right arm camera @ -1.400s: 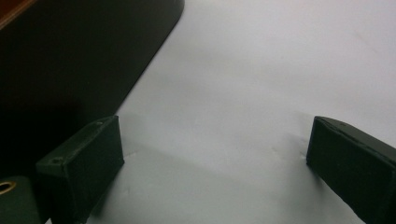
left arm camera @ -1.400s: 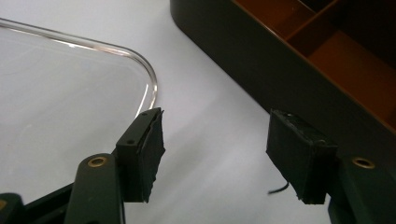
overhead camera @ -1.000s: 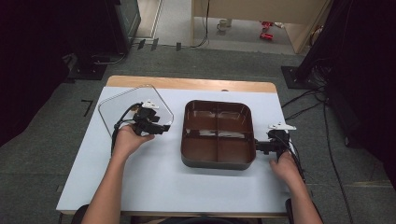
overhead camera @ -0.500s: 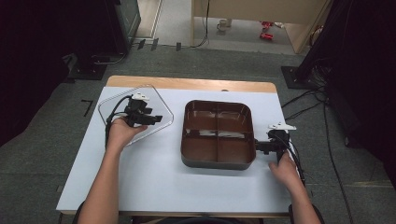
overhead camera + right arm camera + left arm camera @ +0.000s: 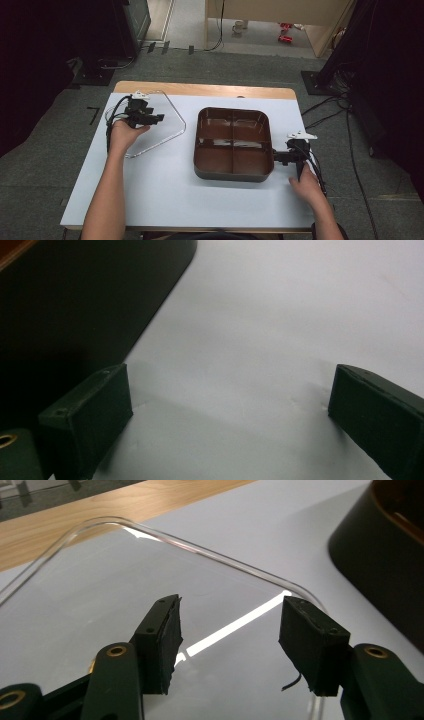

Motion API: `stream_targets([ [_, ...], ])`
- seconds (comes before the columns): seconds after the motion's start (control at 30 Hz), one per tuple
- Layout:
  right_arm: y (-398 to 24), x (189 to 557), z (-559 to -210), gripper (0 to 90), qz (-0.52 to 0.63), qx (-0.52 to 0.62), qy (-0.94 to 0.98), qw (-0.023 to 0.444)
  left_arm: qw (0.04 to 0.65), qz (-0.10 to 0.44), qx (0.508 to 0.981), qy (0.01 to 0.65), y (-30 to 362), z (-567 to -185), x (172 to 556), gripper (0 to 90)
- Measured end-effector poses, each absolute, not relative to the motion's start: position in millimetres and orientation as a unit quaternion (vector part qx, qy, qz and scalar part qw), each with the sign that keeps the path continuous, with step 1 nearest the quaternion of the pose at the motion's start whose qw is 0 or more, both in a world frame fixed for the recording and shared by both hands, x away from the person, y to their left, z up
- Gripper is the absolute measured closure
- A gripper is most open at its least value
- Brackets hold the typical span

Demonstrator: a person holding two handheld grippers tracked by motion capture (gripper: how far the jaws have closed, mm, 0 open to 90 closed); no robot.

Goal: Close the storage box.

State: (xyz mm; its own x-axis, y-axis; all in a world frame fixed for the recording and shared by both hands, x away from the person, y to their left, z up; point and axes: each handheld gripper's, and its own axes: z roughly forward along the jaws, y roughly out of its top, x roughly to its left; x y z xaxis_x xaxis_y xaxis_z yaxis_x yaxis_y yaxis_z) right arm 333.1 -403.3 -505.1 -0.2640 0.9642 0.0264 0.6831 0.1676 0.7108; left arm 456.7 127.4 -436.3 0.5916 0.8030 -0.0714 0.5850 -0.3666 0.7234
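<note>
Brown tray (image 5: 232,145), four compartments, sits right of centre on the white table (image 5: 165,190); all compartments appear bare. In the right gripper view its dark outer wall (image 5: 75,305) stands at the left, just beside one jaw.

Clear lid (image 5: 165,132), transparent with rounded corners, lies flat on the table at far left, well apart from the tray. Its raised rim (image 5: 200,550) shows in the left gripper view, with the tray's corner (image 5: 385,565) beyond at right.

Left gripper (image 5: 159,119): held by the left hand (image 5: 125,136) above the lid. Jaws stand wide apart (image 5: 230,635) with nothing between them.

Right gripper (image 5: 276,156): held by the right hand (image 5: 305,186) at the tray's right near edge, low over the table. Jaws wide apart (image 5: 230,405), holding nothing; whether one touches the tray wall cannot be determined.
</note>
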Motion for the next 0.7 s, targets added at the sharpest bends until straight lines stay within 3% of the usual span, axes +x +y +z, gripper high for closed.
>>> stream_targets([
  [0.43,-403,333,-505,3.0,0.314,0.564,0.730,0.225,0.350,0.190,0.794,0.458,153,-448,466,40.8],
  [0.7,-403,333,-505,3.0,0.314,0.564,0.730,0.225,0.337,0.181,0.792,0.476,159,-461,472,41.7],
])
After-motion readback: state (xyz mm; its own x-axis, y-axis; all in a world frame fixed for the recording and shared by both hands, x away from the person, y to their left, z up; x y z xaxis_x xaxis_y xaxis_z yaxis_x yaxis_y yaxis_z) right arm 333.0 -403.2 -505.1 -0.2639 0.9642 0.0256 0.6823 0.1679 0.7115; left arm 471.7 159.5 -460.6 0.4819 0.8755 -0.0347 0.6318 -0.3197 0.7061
